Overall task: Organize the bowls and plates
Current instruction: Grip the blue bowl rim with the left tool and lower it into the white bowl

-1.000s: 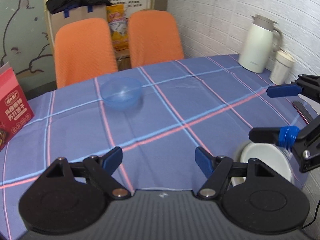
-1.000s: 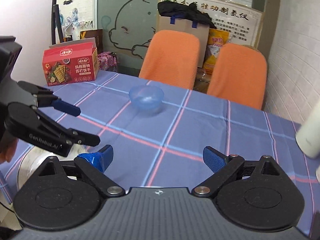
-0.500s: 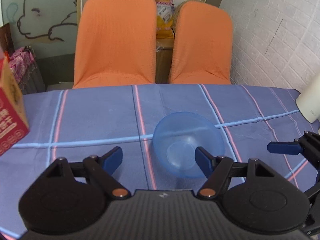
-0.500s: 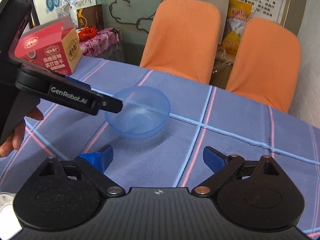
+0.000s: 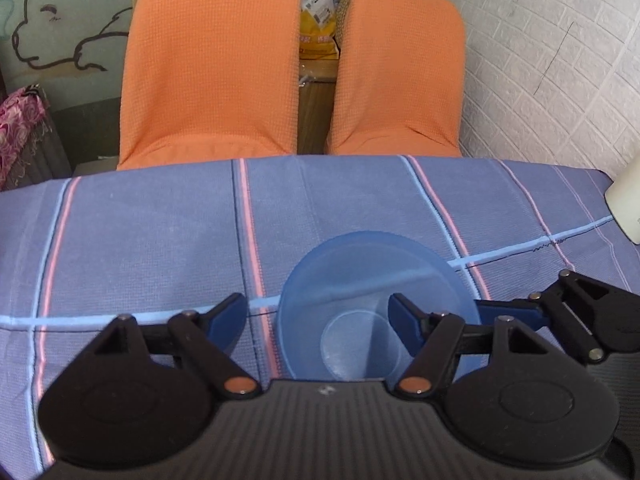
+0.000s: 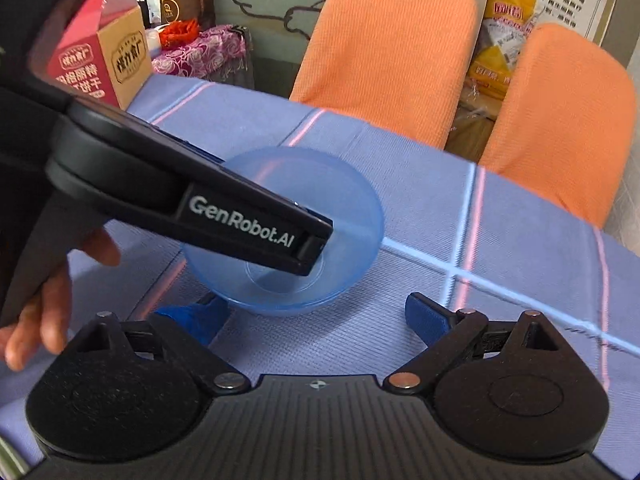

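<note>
Translucent blue bowl (image 5: 376, 304) sits on the checked tablecloth (image 5: 160, 240), and the left gripper (image 5: 318, 314) is spread wide across its near wall, one finger (image 6: 256, 224) dipping inside, nothing pinched yet. Right gripper (image 6: 308, 316) hangs released just beside the bowl. Thin slick plastic, so a squeeze on that rim could easily flip it or send it skating away

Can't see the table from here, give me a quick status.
Left gripper open, one finger inside translucent blue plastic bowl, straddling its rim. Right gripper open beside it. Nothing blocking.
</note>
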Available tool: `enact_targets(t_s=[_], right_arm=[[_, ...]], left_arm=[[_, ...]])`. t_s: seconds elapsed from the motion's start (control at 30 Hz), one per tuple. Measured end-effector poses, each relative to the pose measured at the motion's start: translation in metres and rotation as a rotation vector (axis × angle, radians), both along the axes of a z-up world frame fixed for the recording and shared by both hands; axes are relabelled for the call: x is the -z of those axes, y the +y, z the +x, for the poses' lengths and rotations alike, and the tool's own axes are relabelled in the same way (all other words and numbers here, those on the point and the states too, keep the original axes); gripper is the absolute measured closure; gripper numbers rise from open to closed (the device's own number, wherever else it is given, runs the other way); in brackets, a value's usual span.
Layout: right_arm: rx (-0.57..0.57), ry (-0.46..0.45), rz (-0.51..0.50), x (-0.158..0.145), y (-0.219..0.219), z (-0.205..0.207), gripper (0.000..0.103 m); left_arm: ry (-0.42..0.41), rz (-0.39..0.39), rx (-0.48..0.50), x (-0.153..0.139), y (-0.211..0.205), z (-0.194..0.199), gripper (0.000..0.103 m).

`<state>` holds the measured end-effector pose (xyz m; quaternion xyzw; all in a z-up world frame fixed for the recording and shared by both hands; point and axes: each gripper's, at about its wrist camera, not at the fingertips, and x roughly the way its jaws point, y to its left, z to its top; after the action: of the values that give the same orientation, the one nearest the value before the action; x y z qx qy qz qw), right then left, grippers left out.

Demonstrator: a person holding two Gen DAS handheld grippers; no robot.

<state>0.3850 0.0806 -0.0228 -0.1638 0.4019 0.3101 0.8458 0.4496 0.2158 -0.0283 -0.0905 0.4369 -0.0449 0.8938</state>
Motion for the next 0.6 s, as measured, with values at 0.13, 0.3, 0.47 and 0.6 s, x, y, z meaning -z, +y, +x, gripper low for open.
enact_targets(t_s=[0.13, 0.3, 0.47, 0.6], right_arm=[[-0.001, -0.027, 0.019, 0.0, 0.002, 0.001, 0.022], [-0.027, -0.092, 0.055, -0.01, 0.003, -0.01, 0.023], [-0.036, -0.159, 0.067, -0.032, -0.006, -0.032, 0.023], [-0.015, -0.153, 0.08, -0.048, -0.021, -0.053, 0.023]], left_arm=[[-0.012, 0.022, 0.025, -0.001, -0.003, 0.0, 0.059], [-0.011, -0.033, 0.084, -0.012, -0.006, -0.011, 0.07], [-0.053, -0.022, 0.112, -0.036, -0.015, -0.034, 0.07], [-0.055, -0.047, 0.132, -0.054, -0.029, -0.055, 0.07]])
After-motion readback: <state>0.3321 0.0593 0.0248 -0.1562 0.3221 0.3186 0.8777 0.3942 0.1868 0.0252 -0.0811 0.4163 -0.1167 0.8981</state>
